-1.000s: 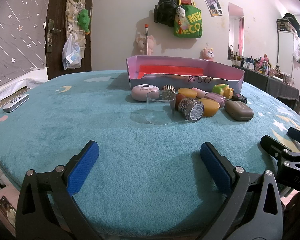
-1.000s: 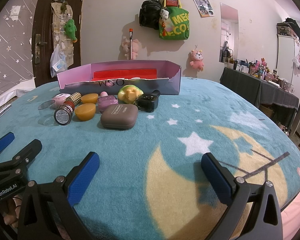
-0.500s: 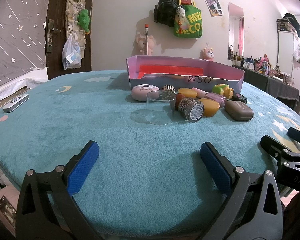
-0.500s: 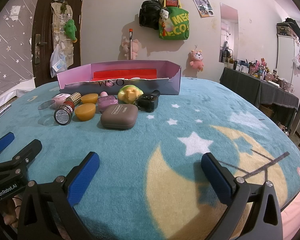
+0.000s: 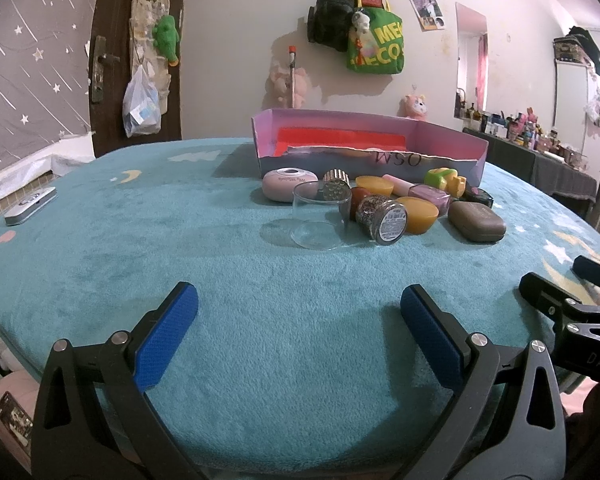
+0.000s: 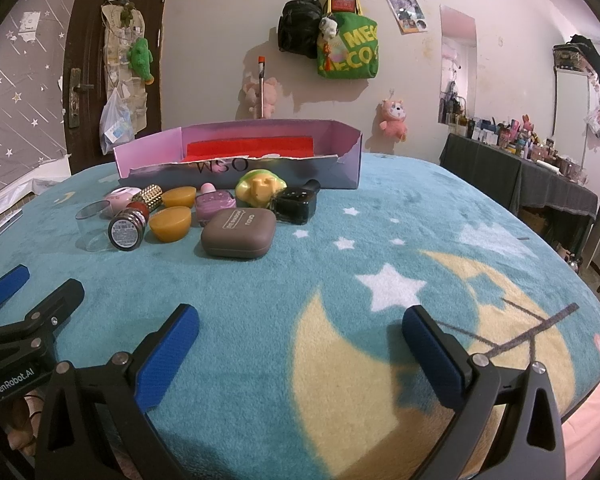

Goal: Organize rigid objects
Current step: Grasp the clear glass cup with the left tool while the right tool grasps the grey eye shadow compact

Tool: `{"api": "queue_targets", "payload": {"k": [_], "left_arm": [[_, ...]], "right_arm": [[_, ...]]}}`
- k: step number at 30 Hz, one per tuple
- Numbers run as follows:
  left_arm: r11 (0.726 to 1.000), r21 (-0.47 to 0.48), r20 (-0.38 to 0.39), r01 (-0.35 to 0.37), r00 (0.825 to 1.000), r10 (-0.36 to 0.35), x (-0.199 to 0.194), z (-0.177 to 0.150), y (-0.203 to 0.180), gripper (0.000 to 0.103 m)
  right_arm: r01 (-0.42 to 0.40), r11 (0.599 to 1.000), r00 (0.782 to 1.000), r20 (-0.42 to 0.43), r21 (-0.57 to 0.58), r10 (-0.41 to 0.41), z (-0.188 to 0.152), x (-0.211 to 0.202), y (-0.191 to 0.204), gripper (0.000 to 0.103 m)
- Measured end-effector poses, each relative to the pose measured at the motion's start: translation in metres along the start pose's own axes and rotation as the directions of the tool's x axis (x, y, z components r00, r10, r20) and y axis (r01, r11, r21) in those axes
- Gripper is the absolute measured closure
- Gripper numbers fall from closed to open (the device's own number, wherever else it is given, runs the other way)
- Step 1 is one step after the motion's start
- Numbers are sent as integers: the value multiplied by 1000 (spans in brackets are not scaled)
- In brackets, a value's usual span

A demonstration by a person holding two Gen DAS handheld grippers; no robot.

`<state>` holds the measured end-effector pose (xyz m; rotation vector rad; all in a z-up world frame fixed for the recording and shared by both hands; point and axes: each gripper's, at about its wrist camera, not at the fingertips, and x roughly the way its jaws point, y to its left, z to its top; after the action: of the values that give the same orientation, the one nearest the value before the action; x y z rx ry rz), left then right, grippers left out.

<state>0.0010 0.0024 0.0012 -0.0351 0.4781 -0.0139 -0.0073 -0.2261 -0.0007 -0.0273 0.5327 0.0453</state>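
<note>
Right wrist view: right gripper [image 6: 300,328] spread wide and empty, brown case [image 6: 239,233] well ahead, left of centre.

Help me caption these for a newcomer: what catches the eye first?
A huddle of small objects on the teal star-and-moon blanket: a brown case in front, a clear cup at the left end. Behind them stands an open pink box. Both grippers, left gripper and right gripper, hover open, empty.

Small rigid objects [image 6: 188,210] clustered before open pink box [image 6: 240,156]; glitter jar [image 5: 382,220] on side.
</note>
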Motion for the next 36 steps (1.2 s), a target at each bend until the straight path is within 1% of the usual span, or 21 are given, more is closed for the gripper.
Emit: {"api": "queue_targets", "payload": {"k": [2, 3, 6, 10, 12, 20, 23, 24, 27, 28, 29, 30, 32, 34, 36], "left_arm": [[1000, -17, -14, 14, 1000, -15, 1, 3, 3, 0], [999, -27, -21, 19, 1000, -19, 1, 9, 13, 0], [999, -42, -27, 17, 999, -18, 3, 22, 14, 0], [1000, -12, -34, 2, 999, -3, 5, 36, 14, 0], [1000, 8, -48, 5, 999, -4, 9, 43, 13, 0], [998, 35, -156, 47, 987, -41, 34, 67, 17, 0], [996, 60, -187, 66, 981, -54, 43, 71, 16, 1], [995, 70, -200, 71, 978, -56, 46, 72, 14, 4], [993, 87, -240, 83, 969, -60, 55, 73, 12, 7], [992, 88, -250, 90, 966, -66, 57, 74, 12, 12], [991, 91, -260, 94, 963, -68, 60, 74, 12, 14], [991, 93, -268, 98, 961, -70, 62, 76, 12, 17], [989, 93, -292, 114, 953, -82, 67, 76, 12, 20], [986, 88, -313, 139, 944, -105, 70, 76, 11, 31], [984, 88, -329, 156, 937, -120, 74, 76, 10, 39]], "right_arm": [[-12, 1000, 1000, -14, 5, 12, 1, 0, 0, 0], [-19, 1000, 1000, -20, 6, 19, 2, 0, 1, 0], [-34, 999, 999, -31, 9, 34, 13, 1, -6, 0], [-47, 999, 998, -30, -4, 47, 24, 3, -2, 0], [-57, 998, 997, -49, -18, 56, 35, 6, 3, 0], [-99, 994, 985, -146, -49, 90, 67, 32, 13, 0], [-96, 993, 979, -189, -70, 81, 74, 44, 18, 0], [-100, 992, 974, -212, -75, 82, 76, 49, 20, 0], [-124, 990, 959, -263, -70, 102, 80, 60, 21, 0], [-127, 990, 956, -273, -68, 104, 81, 64, 21, 2], [-132, 989, 951, -289, -69, 107, 81, 68, 22, 4], [-136, 988, 948, -300, -70, 109, 81, 71, 23, 8], [-142, 987, 941, -320, -76, 110, 81, 76, 25, 12], [-159, 985, 932, -341, -72, 125, 80, 81, 27, 19], [-171, 982, 930, -343, -81, 133, 79, 81, 29, 20]]}}
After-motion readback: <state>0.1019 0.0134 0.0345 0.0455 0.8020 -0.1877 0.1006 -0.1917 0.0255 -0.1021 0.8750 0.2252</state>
